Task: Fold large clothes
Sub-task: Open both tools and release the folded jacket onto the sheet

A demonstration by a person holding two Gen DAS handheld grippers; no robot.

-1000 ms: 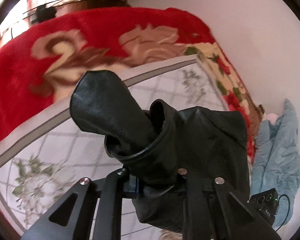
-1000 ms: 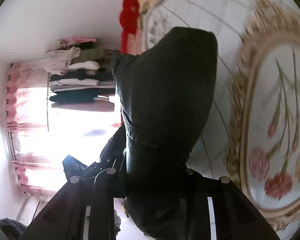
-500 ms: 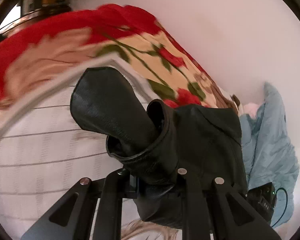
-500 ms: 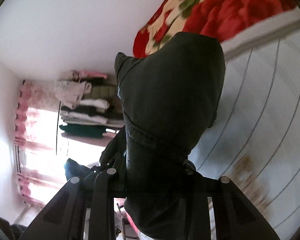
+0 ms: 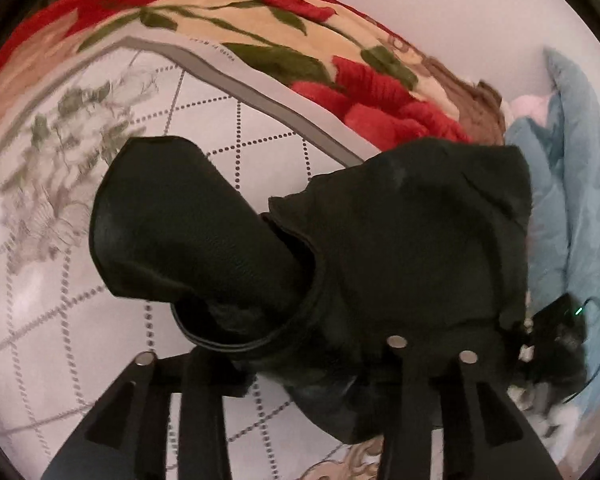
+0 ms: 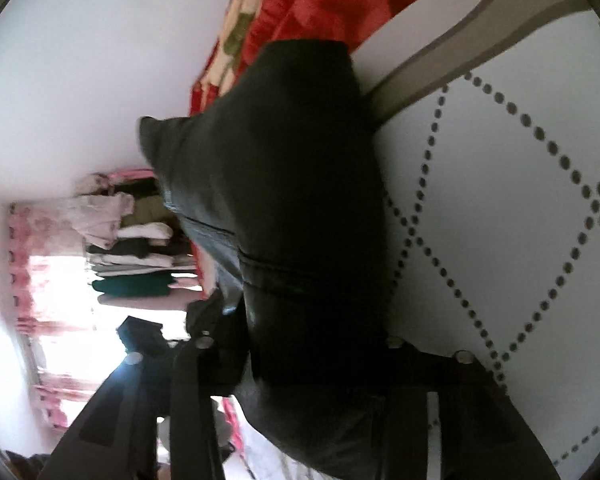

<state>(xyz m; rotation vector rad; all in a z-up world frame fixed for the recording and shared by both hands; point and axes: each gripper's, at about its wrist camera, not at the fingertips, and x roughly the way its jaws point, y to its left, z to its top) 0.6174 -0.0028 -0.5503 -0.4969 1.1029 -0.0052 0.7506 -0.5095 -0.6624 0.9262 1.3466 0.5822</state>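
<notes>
A black leather jacket (image 5: pixel 400 240) hangs bunched from my left gripper (image 5: pixel 300 356), which is shut on it; a sleeve (image 5: pixel 180 224) sticks out to the left above the white quilted bed (image 5: pixel 80 320). My right gripper (image 6: pixel 296 344) is shut on another part of the same jacket (image 6: pixel 292 208), which fills the middle of the right wrist view and hides the fingertips. Both hold the jacket lifted above the bed.
A red floral blanket (image 5: pixel 300 48) lies along the bed's far side by the white wall. A light blue garment (image 5: pixel 572 200) and a small black device (image 5: pixel 556 328) are at the right. A stack of folded clothes (image 6: pixel 132 248) sits by a bright window.
Both grippers have swung with the jacket across the bed toward the blanket and wall, and now sit lower and closer to the quilt. The grips have not changed.
</notes>
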